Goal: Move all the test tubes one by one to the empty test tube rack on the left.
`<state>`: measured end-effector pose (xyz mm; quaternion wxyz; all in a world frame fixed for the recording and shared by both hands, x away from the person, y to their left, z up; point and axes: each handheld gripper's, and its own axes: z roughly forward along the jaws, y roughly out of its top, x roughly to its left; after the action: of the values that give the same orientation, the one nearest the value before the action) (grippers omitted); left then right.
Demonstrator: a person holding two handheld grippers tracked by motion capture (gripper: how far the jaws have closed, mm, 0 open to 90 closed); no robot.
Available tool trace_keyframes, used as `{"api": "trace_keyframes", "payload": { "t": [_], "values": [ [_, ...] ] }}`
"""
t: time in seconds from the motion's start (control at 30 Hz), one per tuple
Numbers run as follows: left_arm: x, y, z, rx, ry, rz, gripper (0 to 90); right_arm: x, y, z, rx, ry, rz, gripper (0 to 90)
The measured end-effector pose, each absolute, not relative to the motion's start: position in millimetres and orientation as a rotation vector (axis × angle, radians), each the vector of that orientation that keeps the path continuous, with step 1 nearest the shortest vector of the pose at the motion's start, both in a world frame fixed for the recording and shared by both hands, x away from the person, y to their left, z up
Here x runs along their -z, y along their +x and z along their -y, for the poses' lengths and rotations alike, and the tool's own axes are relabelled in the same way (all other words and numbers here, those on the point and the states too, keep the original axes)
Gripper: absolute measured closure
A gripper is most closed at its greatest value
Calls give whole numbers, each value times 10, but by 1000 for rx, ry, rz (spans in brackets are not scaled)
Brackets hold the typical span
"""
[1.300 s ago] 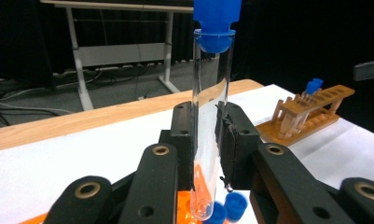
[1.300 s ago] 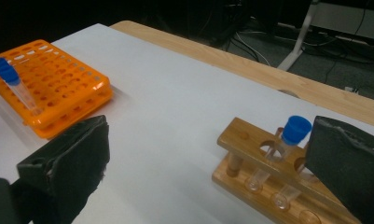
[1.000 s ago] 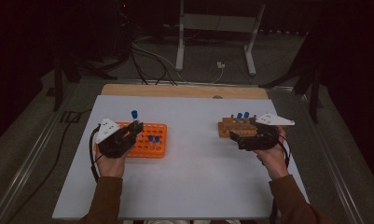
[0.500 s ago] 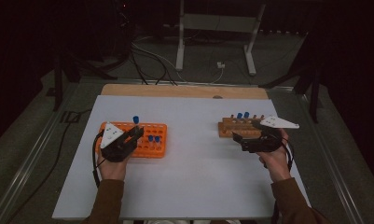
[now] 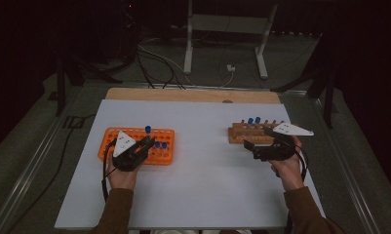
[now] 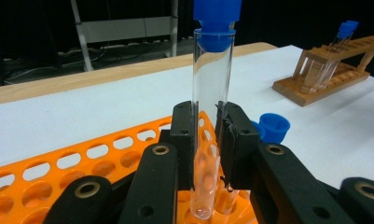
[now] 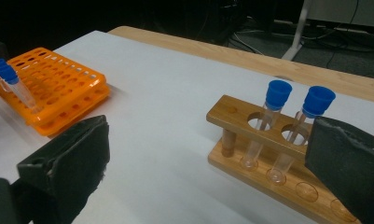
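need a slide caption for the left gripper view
Left gripper clamps an upright blue-capped glass tube over the orange rack; wooden rack beyond.

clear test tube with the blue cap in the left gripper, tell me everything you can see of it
The clear test tube with a blue cap looks like glass or clear plastic, empty, with a rounded bottom. It stands upright, clamped at mid-height between the black jaws of the left gripper. Its lower end sits in a hole of the orange plastic rack.

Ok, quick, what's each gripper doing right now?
Left gripper: shut on the blue-capped test tube, upright over the orange rack.
Right gripper: open, holding nothing, beside the wooden rack.
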<state>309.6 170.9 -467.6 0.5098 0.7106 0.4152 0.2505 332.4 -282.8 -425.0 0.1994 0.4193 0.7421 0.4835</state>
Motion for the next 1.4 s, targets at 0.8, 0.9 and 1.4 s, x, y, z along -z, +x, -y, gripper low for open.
{"api": "trace_keyframes", "payload": {
  "t": [0.8,0.9,1.4],
  "values": [
    [4947,3149,-1656,-535,1896,-1075,783,4276,3320,2847,-1356,1180,-2077,0],
    [4953,3157,-1668,-512,1899,-1096,786,4281,3320,2856,-1358,1185,-2075,0],
    [4773,3047,-1784,-544,1798,-1065,723,4291,3321,2862,-1359,1181,-2079,0]
  ]
}}
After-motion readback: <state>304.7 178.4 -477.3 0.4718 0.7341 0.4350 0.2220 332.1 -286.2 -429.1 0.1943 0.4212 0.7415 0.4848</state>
